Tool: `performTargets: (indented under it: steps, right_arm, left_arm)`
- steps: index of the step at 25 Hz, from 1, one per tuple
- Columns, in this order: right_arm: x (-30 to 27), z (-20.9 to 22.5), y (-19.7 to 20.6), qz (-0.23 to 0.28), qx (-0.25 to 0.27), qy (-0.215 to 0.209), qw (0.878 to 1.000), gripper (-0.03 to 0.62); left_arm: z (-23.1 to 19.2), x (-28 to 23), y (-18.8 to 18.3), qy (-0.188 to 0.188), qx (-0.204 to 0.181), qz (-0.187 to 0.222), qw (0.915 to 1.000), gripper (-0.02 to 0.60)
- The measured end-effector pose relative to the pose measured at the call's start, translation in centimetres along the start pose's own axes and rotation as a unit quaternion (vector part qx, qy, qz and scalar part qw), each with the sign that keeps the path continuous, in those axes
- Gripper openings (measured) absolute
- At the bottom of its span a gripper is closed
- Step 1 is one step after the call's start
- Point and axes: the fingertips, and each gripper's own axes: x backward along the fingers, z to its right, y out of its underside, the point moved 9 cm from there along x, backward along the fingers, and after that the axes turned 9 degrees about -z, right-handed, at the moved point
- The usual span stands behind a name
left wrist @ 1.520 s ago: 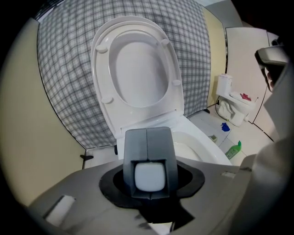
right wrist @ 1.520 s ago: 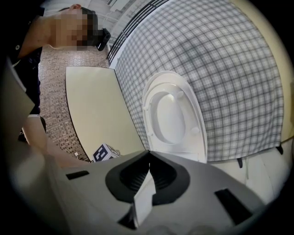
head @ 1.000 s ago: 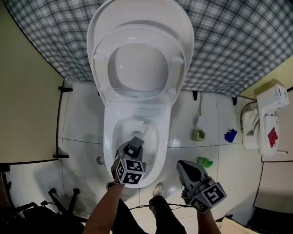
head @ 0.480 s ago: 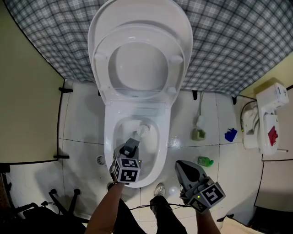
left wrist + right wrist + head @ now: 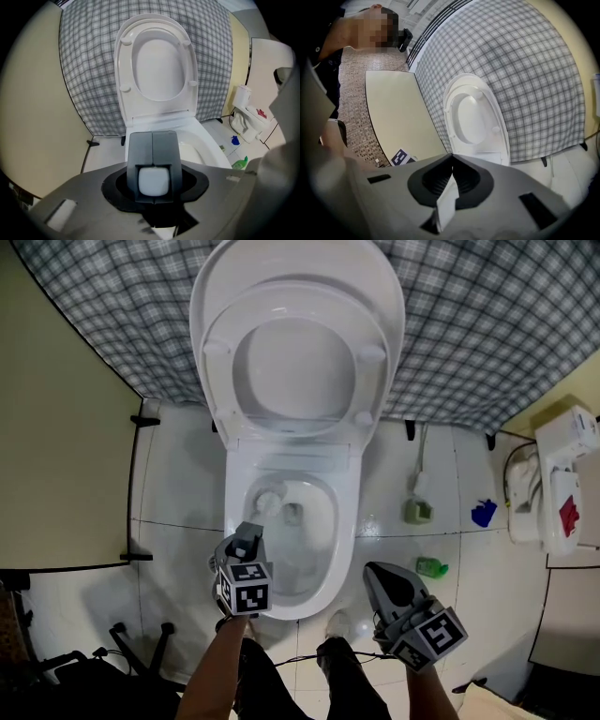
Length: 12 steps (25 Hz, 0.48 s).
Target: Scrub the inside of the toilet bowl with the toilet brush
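Observation:
The white toilet (image 5: 349, 549) stands with lid and seat (image 5: 298, 343) raised. My left gripper (image 5: 247, 539) hangs over the bowl's left rim, shut on the toilet brush's white handle (image 5: 152, 181). The brush head (image 5: 269, 500) lies inside the bowl at its upper left, beside the drain hole (image 5: 293, 514). In the left gripper view the jaws (image 5: 152, 136) wrap round the handle end, with the bowl (image 5: 201, 143) beyond. My right gripper (image 5: 381, 577) waits to the right of the bowl, over the floor, shut and empty; its jaws (image 5: 451, 158) meet at the tips.
On the tiled floor right of the toilet lie a green bottle (image 5: 432, 567), a small scrubber (image 5: 418, 510) and a blue object (image 5: 484, 513). A white unit (image 5: 561, 493) stands far right. A beige partition (image 5: 66, 456) lies left, a plaid wall (image 5: 487, 334) behind, a black stand (image 5: 141, 643) lower left.
My left gripper has swung left, from over the bowl's middle to its left rim, and the brush head slid left along the bowl's inside. The right gripper stays in place.

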Motion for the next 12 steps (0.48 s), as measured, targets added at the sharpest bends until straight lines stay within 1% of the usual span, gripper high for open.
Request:
performTargets:
  steps: [2, 5, 8, 12]
  right_arm:
    - [-0.2, -0.3, 0.3, 0.002, -0.003, -0.003, 1.0, 0.0]
    - [-0.3, -0.8, 0.6, 0.003, -0.006, -0.005, 1.0, 0.0]
    - [-0.1, -1.0, 0.8, 0.002, -0.008, -0.002, 1.0, 0.0]
    - [0.4, -1.3, 1.0, 0.002, -0.011, 0.005, 1.0, 0.0]
  left_arm:
    - [-0.6, 0.4, 0.4, -0.009, -0.021, -0.008, 0.9997, 0.173]
    - [-0.8, 0.5, 0.7, -0.01, -0.08, -0.028, 0.9964, 0.173]
    - [-0.7, 0.8, 1.1, -0.001, -0.133, -0.046, 0.9901, 0.173]
    - [-0.7, 1.8, 2.3, 0.018, -0.173, -0.069, 0.9824, 0.173]
